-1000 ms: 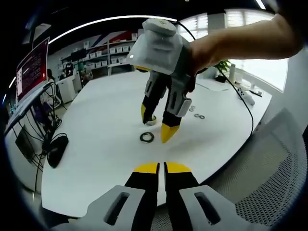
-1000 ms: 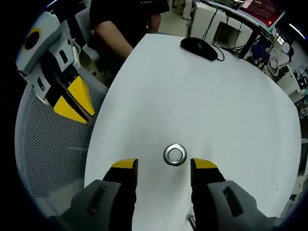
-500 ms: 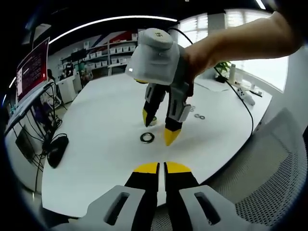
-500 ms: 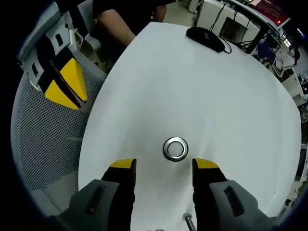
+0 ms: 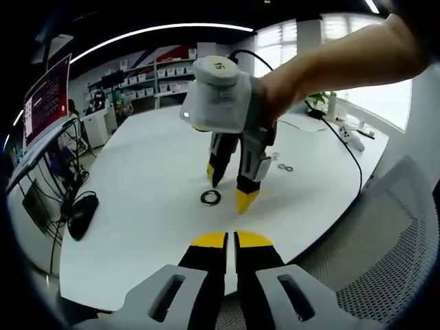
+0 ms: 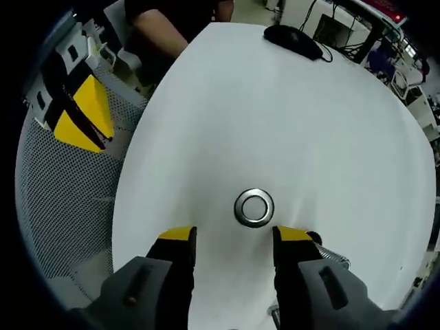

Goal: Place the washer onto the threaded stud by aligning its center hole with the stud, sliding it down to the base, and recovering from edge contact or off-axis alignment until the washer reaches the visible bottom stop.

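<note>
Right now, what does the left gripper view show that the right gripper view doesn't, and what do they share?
Left gripper view: two spare washers lying beyond the right claw, a potted plant by the windows, and shelves behind the table.

Right gripper view: a mesh chair at the table's edge, under the shut left claw.

Both: the white table, the washer lying flat just ahead of the open right claw, and the black mouse.
</note>
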The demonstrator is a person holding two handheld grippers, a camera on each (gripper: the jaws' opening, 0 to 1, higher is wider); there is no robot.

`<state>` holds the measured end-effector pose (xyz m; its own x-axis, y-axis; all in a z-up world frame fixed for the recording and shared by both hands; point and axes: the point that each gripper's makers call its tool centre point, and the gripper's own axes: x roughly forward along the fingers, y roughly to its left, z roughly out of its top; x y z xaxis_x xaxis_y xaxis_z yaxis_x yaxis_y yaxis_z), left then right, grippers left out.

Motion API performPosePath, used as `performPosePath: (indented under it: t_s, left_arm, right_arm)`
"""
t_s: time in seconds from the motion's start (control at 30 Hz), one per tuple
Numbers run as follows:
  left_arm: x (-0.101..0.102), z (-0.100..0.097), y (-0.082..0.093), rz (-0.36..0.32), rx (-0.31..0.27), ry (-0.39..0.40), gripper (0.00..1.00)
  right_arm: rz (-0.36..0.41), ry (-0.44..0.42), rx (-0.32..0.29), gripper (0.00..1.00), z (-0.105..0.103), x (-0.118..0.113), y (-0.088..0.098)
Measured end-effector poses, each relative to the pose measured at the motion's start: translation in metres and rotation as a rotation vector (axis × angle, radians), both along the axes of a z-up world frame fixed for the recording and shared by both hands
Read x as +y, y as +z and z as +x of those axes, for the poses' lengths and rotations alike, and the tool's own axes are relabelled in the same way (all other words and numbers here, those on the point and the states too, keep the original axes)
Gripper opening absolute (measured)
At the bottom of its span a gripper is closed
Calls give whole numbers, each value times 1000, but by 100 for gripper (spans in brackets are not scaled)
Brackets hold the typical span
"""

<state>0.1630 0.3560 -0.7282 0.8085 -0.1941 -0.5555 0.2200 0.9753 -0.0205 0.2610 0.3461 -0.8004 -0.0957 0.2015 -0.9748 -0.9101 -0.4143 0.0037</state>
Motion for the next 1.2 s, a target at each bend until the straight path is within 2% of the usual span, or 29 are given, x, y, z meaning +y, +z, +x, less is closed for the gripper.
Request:
performPosePath:
  t_s: [0.2, 0.33, 0.43, 0.47, 0.53, 0.63, 0.73, 0.8, 0.9, 1.07, 1.1, 1.13, 1.2]
  left_arm:
    - [0, 0, -1, 3, 4, -2, 1]
    - [0, 0, -1, 5, 3, -1, 1]
    - [0, -1, -1, 8, 6, -3, 1]
    - [0, -1, -1, 10, 7, -3, 1]
    - [0, -1, -1, 11, 8, -4, 1]
    - [0, -1, -1, 13, 9, -5, 1]
    - [-1, -1, -1, 12, 9, -6, 1]
    - [-1, -1, -1, 11, 10, -8, 1]
    - [-1, -1, -2, 11, 10, -10, 1]
    - [-1, 0, -1, 6, 2, -7, 1]
    - [-1, 0, -1, 6, 2, -7, 1]
    - [-1, 0, 0, 6, 2, -8, 1]
    - [-1, 0, 0, 6, 1, -9, 1]
  right_arm:
    - [-58, 12, -25, 45, 1, 2, -2]
    - [-68, -22, -30, 42, 4, 6, 0]
    - [-50, -23, -22, 40, 6, 6, 0]
    - [-25, -57, -14, 38, 8, 10, 0]
    - [40, -98, 10, 28, 10, 17, 1]
    - [42, -78, 6, 20, 12, 18, 0]
    - [13, -4, -22, 21, 10, 19, 0]
    - [-17, -20, -34, 22, 9, 20, -1]
    - [-13, -6, -83, 31, 17, 24, 1]
    - [-9, -11, -40, 33, 19, 23, 1]
    - [17, -47, 7, 34, 13, 28, 0]
    - [23, -71, 25, 36, 11, 30, 0]
    - [17, -52, 8, 38, 11, 30, 0]
